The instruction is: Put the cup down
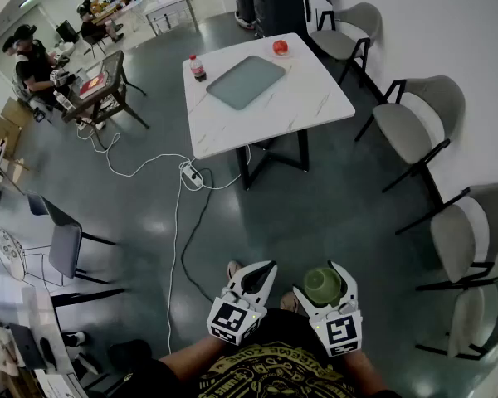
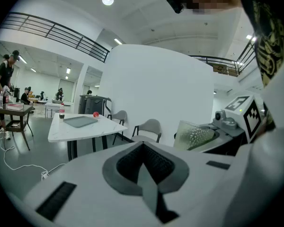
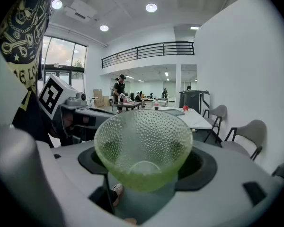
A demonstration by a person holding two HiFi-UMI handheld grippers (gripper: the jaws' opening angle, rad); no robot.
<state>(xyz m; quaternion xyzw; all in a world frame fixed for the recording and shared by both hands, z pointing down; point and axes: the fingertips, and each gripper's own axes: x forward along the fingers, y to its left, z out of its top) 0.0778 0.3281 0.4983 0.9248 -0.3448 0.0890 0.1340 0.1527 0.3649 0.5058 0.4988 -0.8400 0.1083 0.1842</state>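
Note:
A green dimpled glass cup (image 3: 143,145) sits mouth-forward between the wide-set jaws of my right gripper (image 3: 144,170), which is shut on it. In the head view the cup (image 1: 322,283) shows from above in the right gripper (image 1: 323,277), held low in front of the person and over the dark floor. My left gripper (image 1: 260,274) hangs just to its left, jaws together and empty. In the left gripper view the pads of the left gripper (image 2: 144,167) meet at a seam, and the cup (image 2: 194,135) shows at the right.
A white marble table (image 1: 315,98) stands well ahead, bearing a grey tray (image 1: 245,81), a red-capped bottle (image 1: 197,66) and a red round object (image 1: 280,46). Grey chairs (image 1: 415,127) line the right wall. A cable and power strip (image 1: 189,174) lie on the floor at left.

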